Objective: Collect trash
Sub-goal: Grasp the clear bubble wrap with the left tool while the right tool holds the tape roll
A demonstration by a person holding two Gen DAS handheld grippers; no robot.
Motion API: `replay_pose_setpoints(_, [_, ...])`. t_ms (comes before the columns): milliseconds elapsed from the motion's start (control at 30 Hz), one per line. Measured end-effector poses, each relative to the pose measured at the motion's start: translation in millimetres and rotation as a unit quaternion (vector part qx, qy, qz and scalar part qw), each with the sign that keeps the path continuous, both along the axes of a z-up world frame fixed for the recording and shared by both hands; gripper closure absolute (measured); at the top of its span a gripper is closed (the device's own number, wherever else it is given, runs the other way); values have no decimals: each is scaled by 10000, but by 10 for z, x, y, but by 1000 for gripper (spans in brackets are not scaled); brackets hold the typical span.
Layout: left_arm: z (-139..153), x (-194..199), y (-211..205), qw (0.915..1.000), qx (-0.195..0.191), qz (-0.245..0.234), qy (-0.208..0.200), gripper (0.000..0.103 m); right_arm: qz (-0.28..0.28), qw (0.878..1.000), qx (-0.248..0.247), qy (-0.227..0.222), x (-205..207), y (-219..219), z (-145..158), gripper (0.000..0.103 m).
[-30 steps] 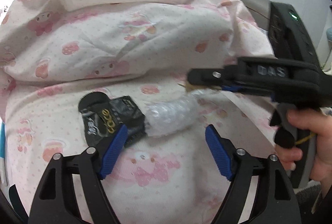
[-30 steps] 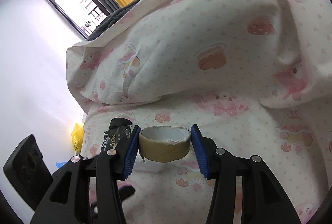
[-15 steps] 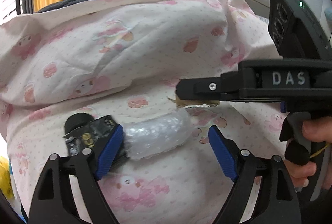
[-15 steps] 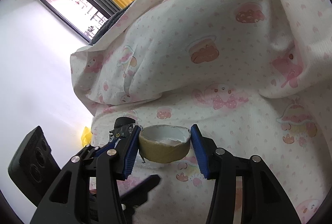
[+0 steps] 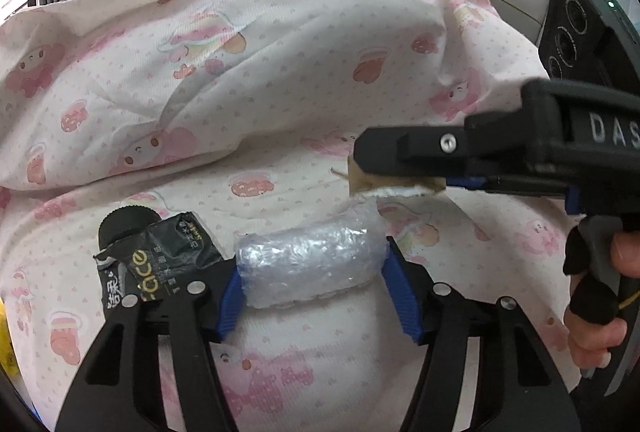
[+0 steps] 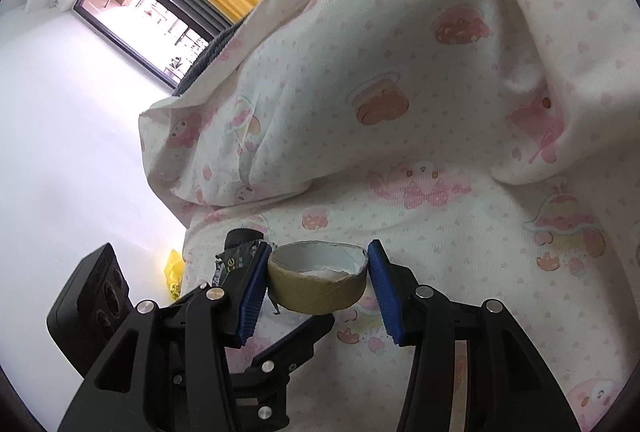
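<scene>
Trash lay on a bed with a pink cartoon-print sheet [image 5: 304, 336]. The left gripper [image 5: 312, 278] was closing its jaws around a clear, squashy roll of bubble wrap [image 5: 310, 262], and both blue pads looked to be touching its ends. The roll seemed light and soft, so it would likely squash; holding it by the two ends looked best. The right gripper [image 6: 318, 282] held a brown cardboard tape ring [image 6: 318, 284] tight by its sides, up off the sheet. The ring looked stiff and light. A crumpled black wrapper [image 5: 156, 256] lay just beside the roll, partly behind the left gripper's finger. Its words were hard to read. No trash bin showed.
</scene>
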State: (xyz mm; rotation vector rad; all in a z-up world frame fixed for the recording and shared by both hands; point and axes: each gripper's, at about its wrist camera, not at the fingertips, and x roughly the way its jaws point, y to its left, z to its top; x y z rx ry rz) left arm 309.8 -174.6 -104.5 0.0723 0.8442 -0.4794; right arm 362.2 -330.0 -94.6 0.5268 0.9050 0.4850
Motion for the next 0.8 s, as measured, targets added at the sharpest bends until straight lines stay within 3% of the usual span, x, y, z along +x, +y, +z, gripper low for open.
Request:
replay_pose_setpoints(300, [179,-290,175,9999,-69,-23,-116,38,-46,9999,-38,-150,-87,90,189,53])
replay_pose_setpoints(800, [602,-765,911,9970,-169,582,-477,38,80,9996,-239,-163,-255,568,366,53])
